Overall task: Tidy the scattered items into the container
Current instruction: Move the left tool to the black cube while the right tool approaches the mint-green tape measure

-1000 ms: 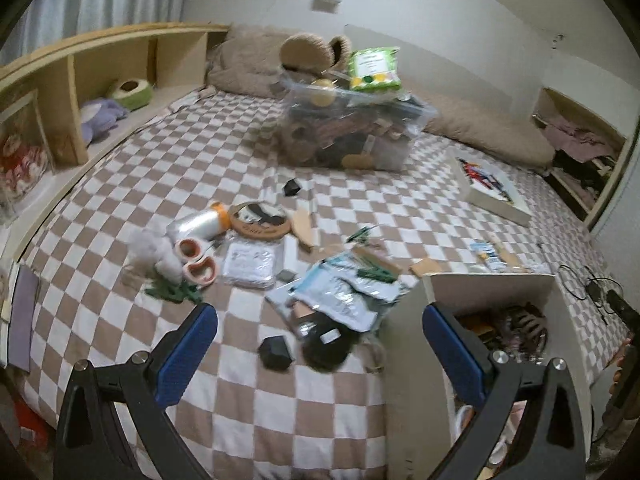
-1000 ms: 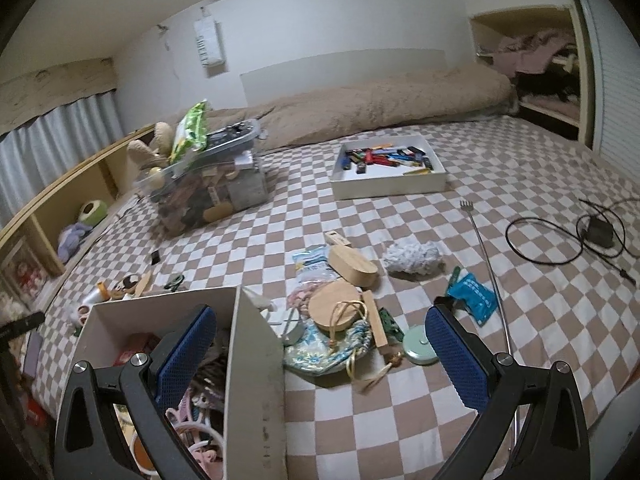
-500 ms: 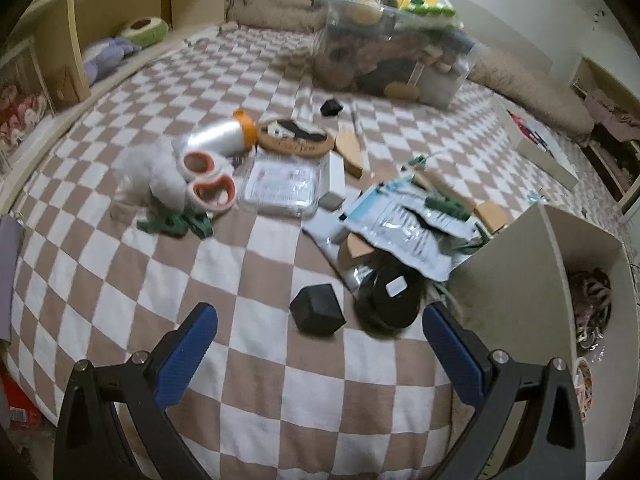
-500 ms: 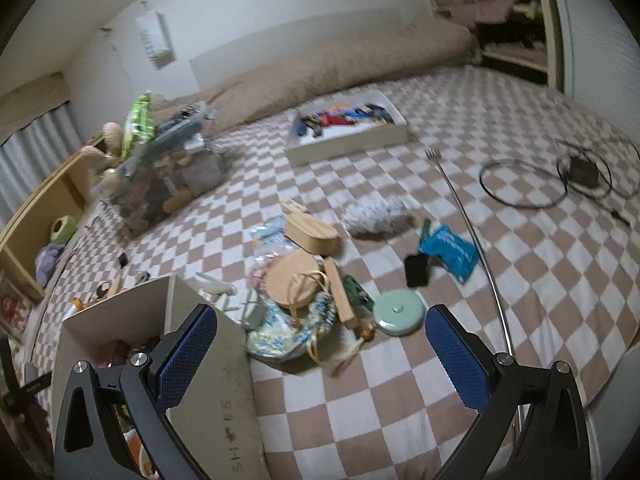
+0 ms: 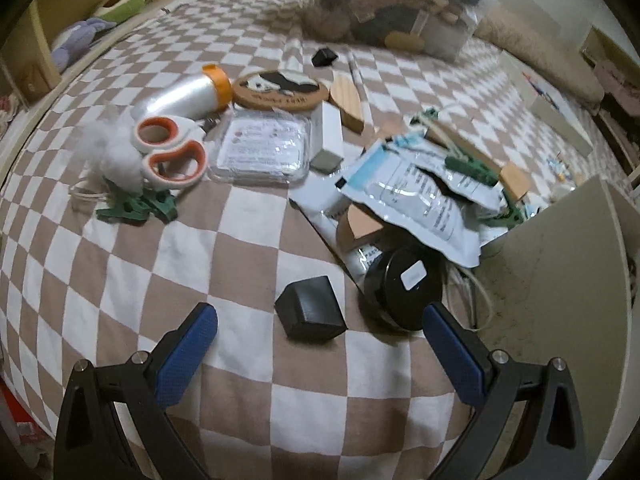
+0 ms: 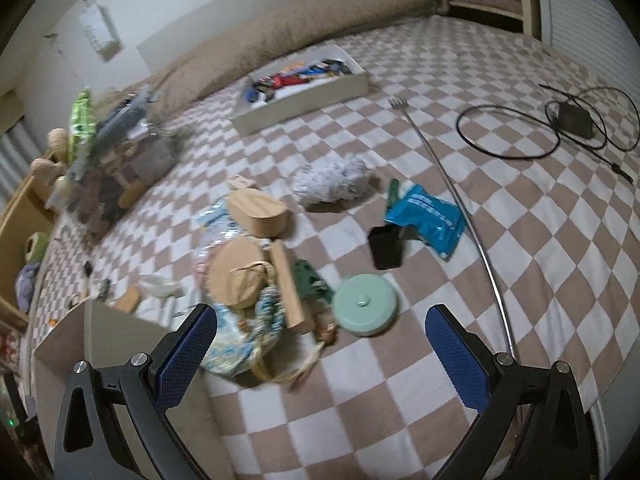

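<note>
I'm holding my left gripper (image 5: 320, 340) wide open and empty, lowering toward the bed, and the small black box (image 5: 311, 307) is now sitting right between the blue pads (image 5: 188, 346), much closer than a second ago when I was looking across the whole bed; so I'm judging this box as my next pick. Just right of it the round black tin (image 5: 402, 292) is lying tipped against the pile of white pouches (image 5: 416, 196), near enough that closing could snag it. Further right the beige container (image 5: 560, 280) is standing beside the pile, wall touching the clutter, a short carry from the box. Out past those, the orange-handled scissors (image 5: 170, 152), green clips (image 5: 138, 206), clear blister pack (image 5: 262, 150) and panda coaster (image 5: 280, 88) are all lying loose on the checkered bedspread (image 5: 200, 264). My right gripper (image 6: 320, 340) is also spread open with nothing in it, and it has dipped and swung in over its own side; the mint round lid (image 6: 365, 304) is lying just ahead between the fingers, the drawstring pouch (image 6: 244, 320) touching the left pad, the black case (image 6: 385, 247) and blue packet (image 6: 428, 218) further out. The container corner (image 6: 92, 332) is showing at lower left. Nothing gripped yet, so most of the tidying is still ahead
</note>
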The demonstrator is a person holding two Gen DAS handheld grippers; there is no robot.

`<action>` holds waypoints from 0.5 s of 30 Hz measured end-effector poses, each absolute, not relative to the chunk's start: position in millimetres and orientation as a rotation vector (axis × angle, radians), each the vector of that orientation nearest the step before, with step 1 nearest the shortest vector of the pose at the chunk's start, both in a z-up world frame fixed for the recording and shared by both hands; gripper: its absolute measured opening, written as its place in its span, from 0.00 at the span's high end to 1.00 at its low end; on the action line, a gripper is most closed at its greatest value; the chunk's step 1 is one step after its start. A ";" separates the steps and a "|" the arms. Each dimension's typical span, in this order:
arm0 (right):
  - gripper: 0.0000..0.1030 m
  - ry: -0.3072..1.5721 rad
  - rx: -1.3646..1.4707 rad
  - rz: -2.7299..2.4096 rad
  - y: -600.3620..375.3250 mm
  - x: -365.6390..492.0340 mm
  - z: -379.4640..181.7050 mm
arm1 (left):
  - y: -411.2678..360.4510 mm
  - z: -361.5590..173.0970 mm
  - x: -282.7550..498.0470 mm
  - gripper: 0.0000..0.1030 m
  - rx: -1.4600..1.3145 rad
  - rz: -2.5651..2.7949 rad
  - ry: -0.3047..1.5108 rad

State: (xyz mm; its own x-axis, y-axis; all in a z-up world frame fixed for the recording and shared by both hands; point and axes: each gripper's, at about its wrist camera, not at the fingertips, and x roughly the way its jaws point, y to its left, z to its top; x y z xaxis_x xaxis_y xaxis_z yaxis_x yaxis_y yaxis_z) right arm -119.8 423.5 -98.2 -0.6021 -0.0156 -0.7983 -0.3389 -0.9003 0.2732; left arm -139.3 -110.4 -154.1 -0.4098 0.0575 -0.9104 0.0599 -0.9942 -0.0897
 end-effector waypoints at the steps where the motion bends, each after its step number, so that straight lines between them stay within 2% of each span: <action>1: 0.00 0.603 -1.306 2.569 426.0 -121.7 -102.0 | -110.5 -156.3 -140.9 0.00 1.726 -2.629 0.173; 7: 0.00 0.594 -1.383 2.455 437.0 -130.3 -127.3 | -110.3 -161.9 -149.4 0.03 1.788 -2.645 0.171; 15: 0.00 0.651 -1.438 2.406 443.0 -130.1 -146.4 | -109.6 -164.0 -155.3 0.00 1.810 -2.734 0.029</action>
